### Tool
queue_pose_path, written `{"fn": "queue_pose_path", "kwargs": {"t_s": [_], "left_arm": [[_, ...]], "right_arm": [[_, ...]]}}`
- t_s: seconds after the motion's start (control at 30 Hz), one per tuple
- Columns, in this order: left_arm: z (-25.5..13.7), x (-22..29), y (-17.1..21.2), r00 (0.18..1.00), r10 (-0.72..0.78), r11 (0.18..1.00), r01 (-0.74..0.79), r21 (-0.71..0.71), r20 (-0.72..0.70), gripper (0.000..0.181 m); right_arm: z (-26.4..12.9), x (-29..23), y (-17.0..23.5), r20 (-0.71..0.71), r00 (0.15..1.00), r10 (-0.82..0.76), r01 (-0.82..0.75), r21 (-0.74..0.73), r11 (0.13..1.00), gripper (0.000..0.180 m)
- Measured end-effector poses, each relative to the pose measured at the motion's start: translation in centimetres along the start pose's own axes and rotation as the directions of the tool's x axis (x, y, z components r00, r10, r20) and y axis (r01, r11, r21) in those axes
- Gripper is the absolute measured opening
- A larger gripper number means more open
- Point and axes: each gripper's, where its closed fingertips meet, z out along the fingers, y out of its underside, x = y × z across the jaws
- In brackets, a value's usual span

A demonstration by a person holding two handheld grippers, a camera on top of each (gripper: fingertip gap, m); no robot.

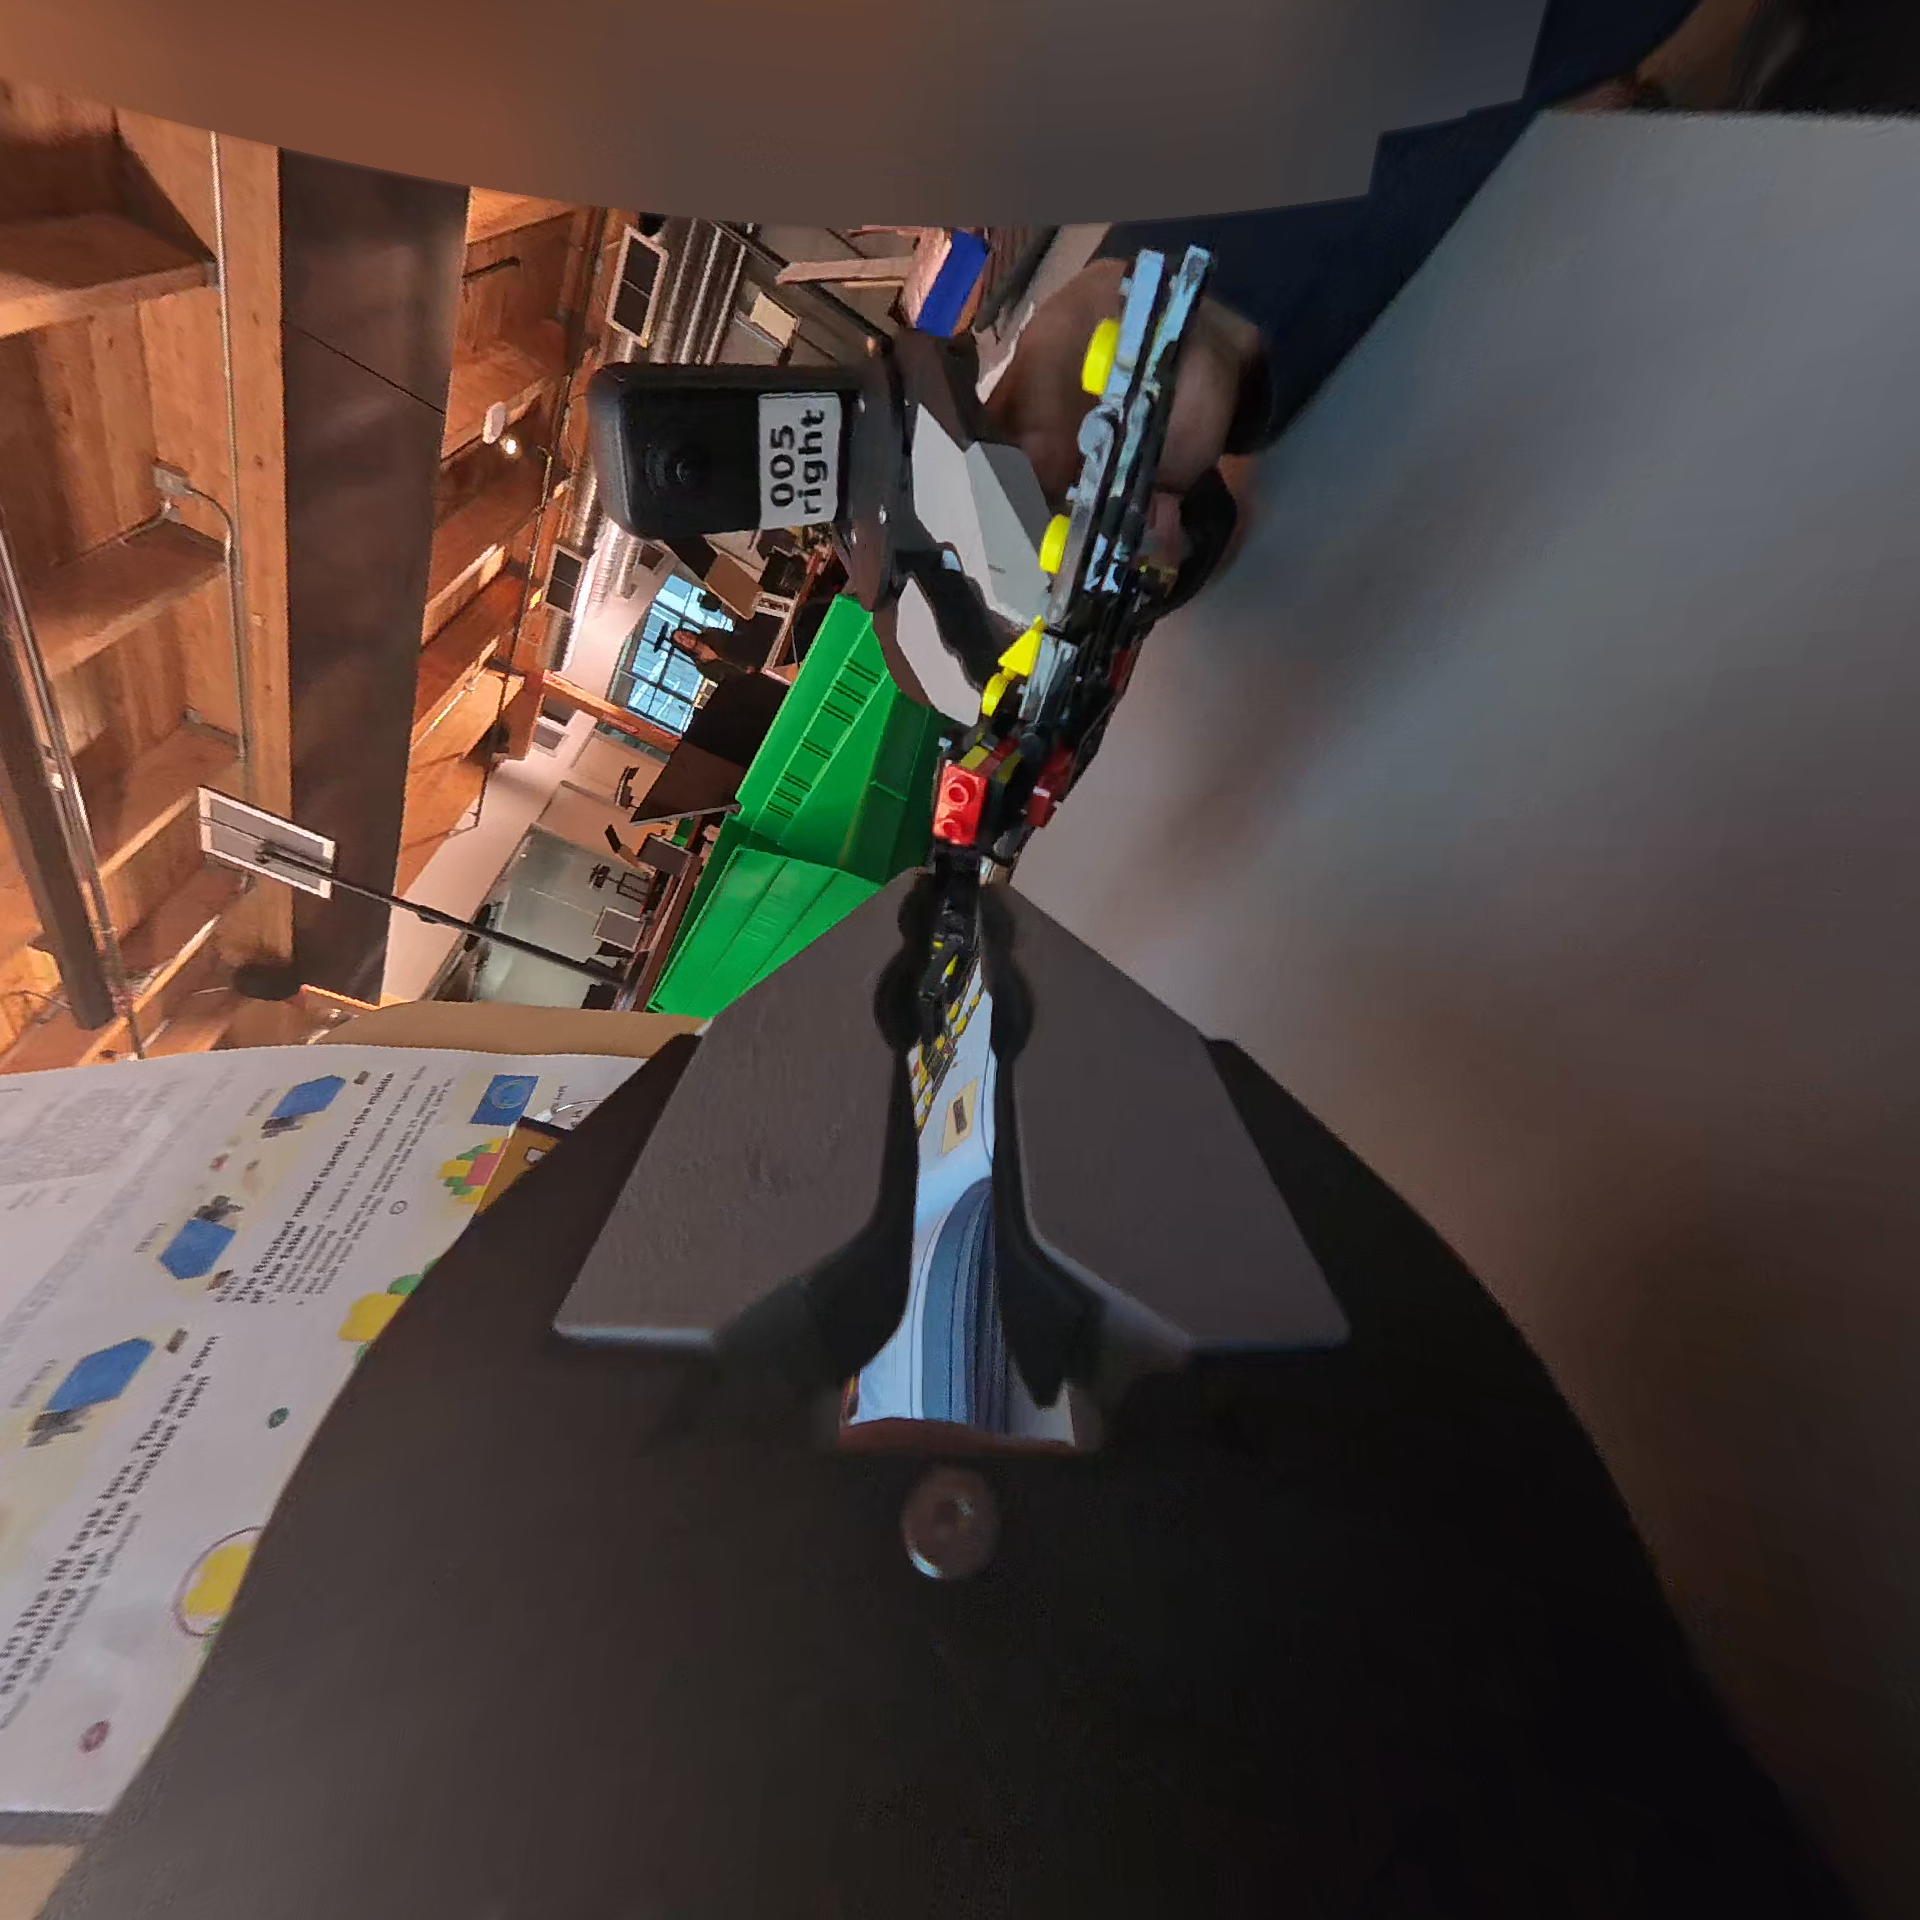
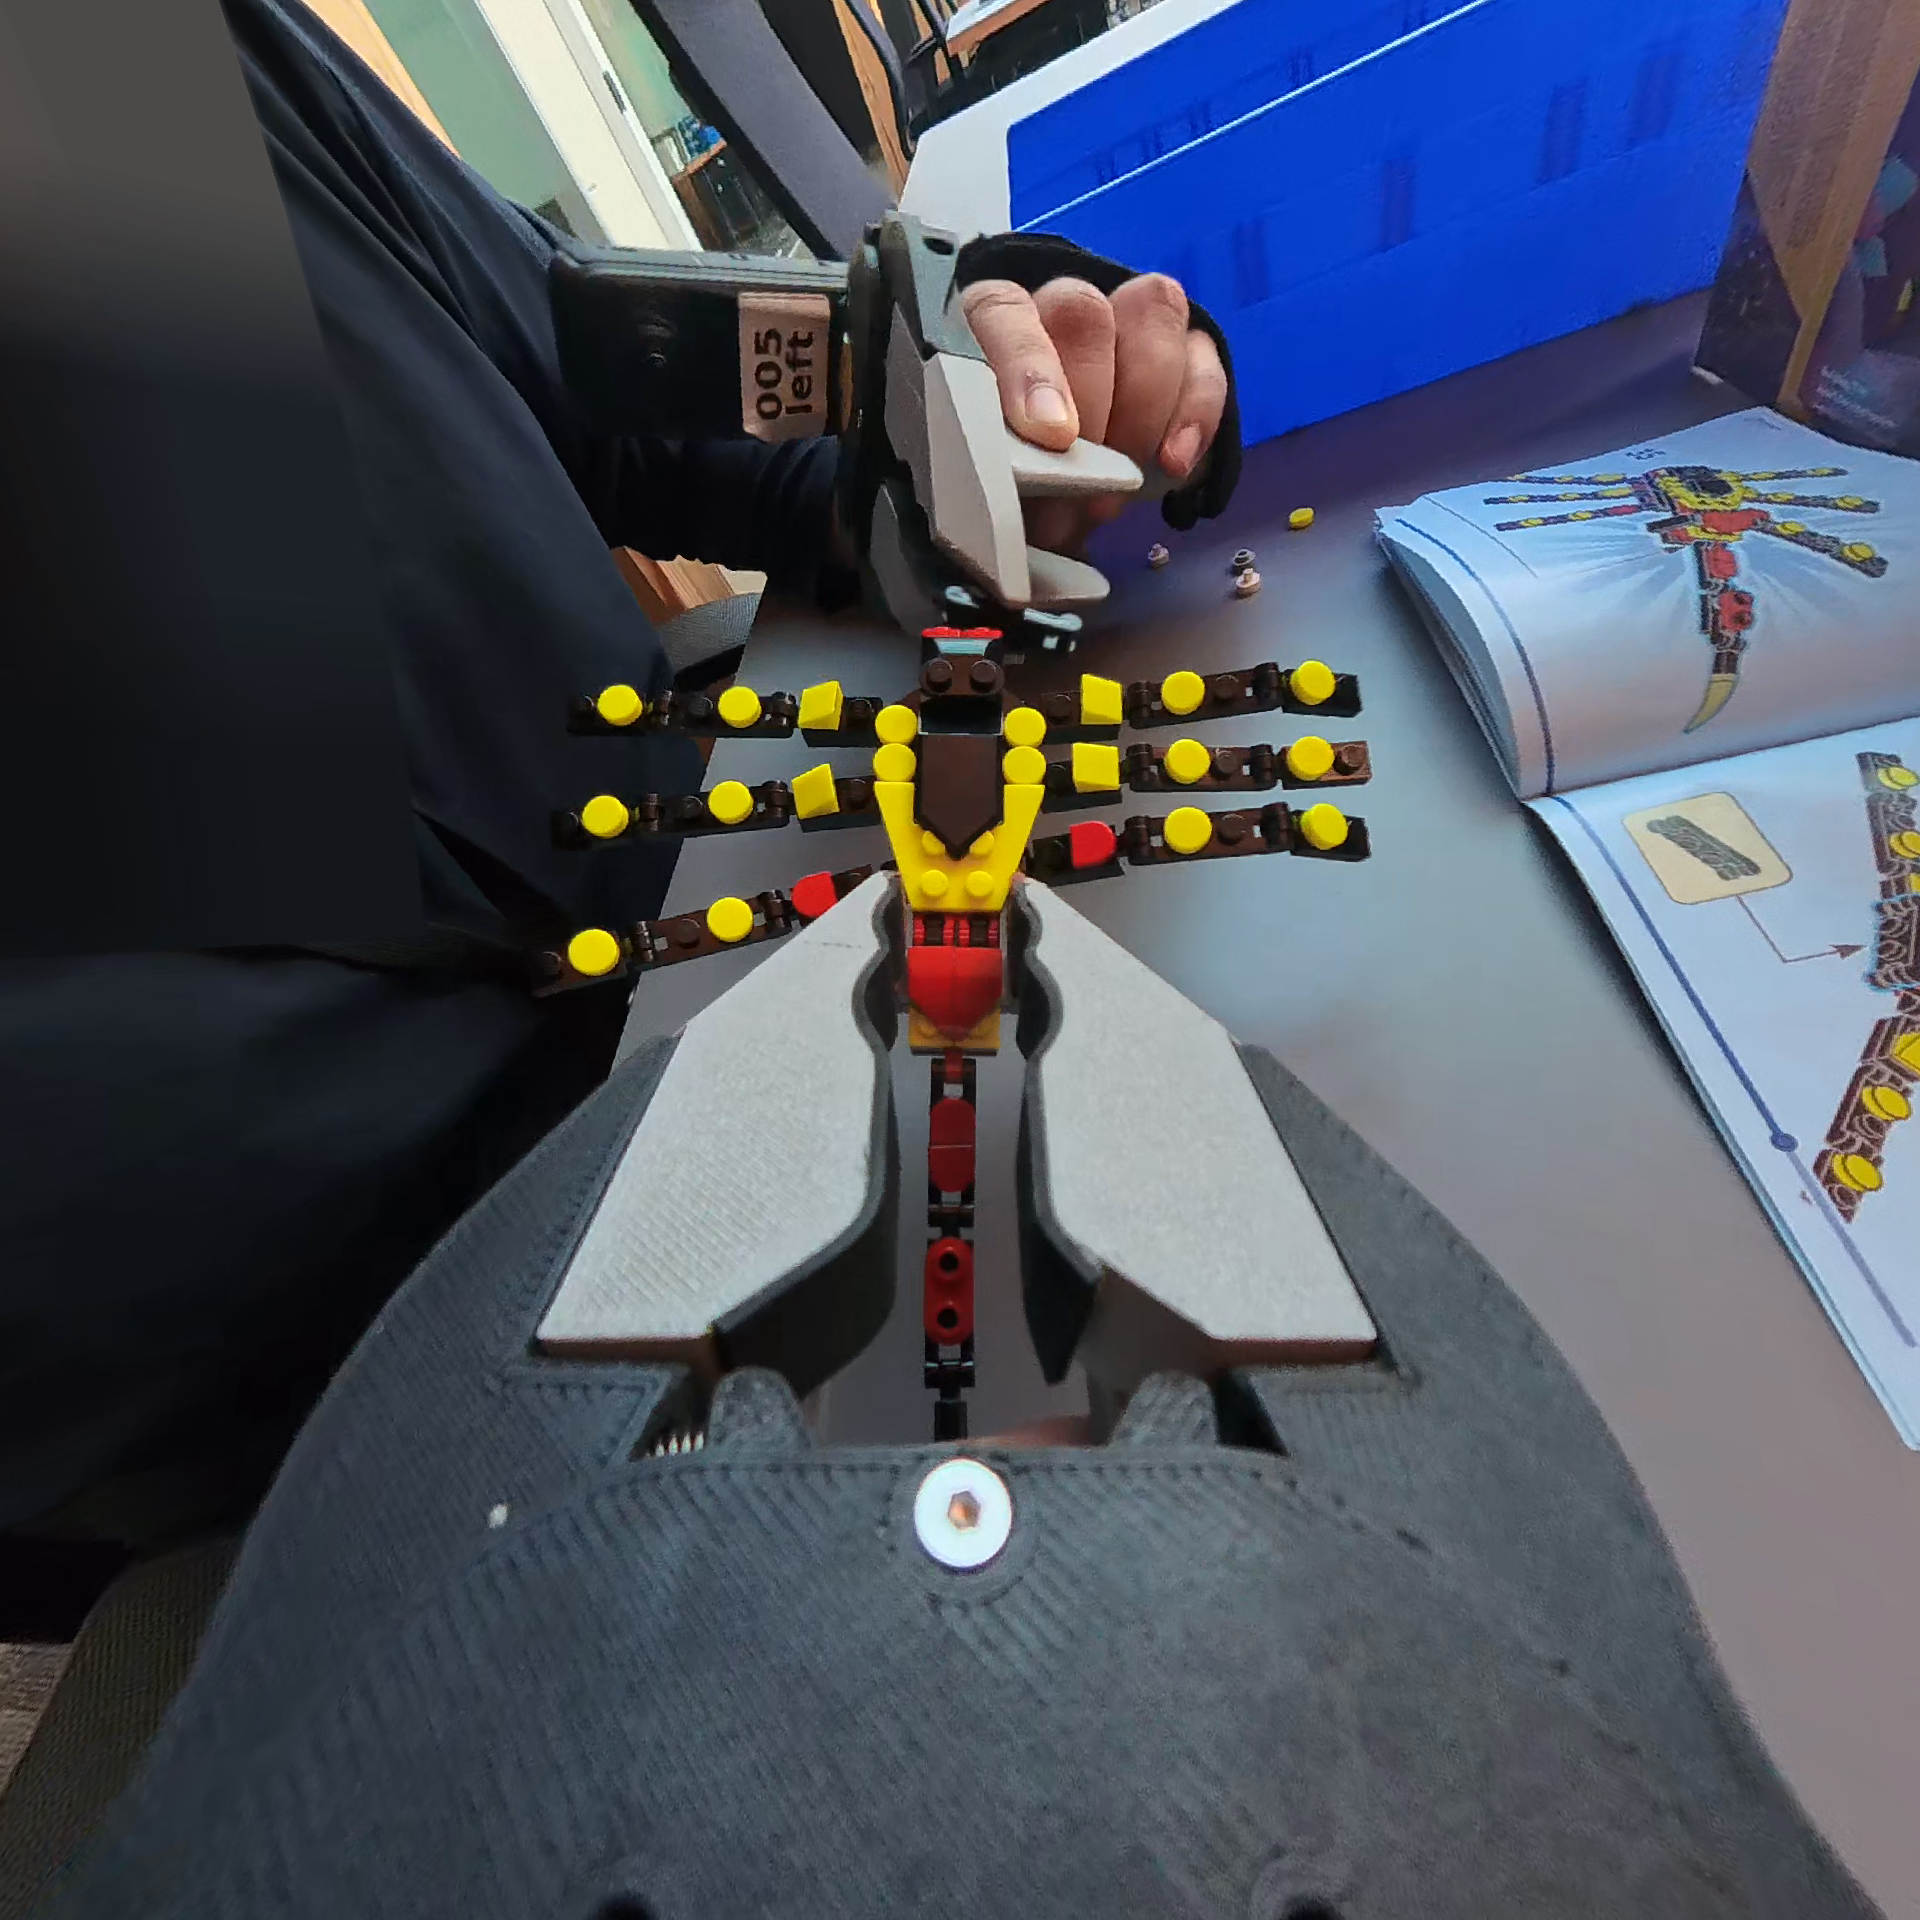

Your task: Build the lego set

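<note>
Item: brown, yellow and red brick scorpion model (image 2: 956,821), clamped at its red midsection by the right tongs (image 2: 954,971), steadied for fitting. Left tongs (image 2: 1023,613) closed on the black head piece beyond.

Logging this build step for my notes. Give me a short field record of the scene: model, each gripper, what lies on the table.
model: scorpion-like lego model, brown legs with yellow studs, red segmented tail
right gripper: jaws shut on the model's red body section
left gripper: at the model's head end, jaws shut on a small black part
booklet: open on the table, right of the model
loose pieces: few, near the booklet
bin: blue bin behind
</note>
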Motion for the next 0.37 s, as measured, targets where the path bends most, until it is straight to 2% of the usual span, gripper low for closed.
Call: {"fn": "queue_pose_path", "kwargs": {"t_s": [0.2, 0.3, 0.37], "left_arm": [[0.3, 0.8, 1.0, 0.981, 0.194, 0.974, -0.195, -0.111, -0.017, 0.005], [0.5, 1.5, 1.5, 0.937, 0.346, 0.919, -0.349, -0.184, -0.051, 0.006], [0.7, 1.9, 2.1, 0.879, 0.468, 0.847, -0.475, -0.241, -0.088, 0.006]], "right_arm": [[0.2, 0.3, 0.6, -0.012, 1.0, -0.022, 0.022, -0.033, 0.999, 0.016], [-0.1, 0.9, 1.4, -0.064, 0.996, -0.063, 0.057, -0.088, 0.994, 0.016], [-0.3, 1.5, 2.2, -0.115, 0.987, -0.11, 0.092, -0.152, 0.984, 0.016]]}}
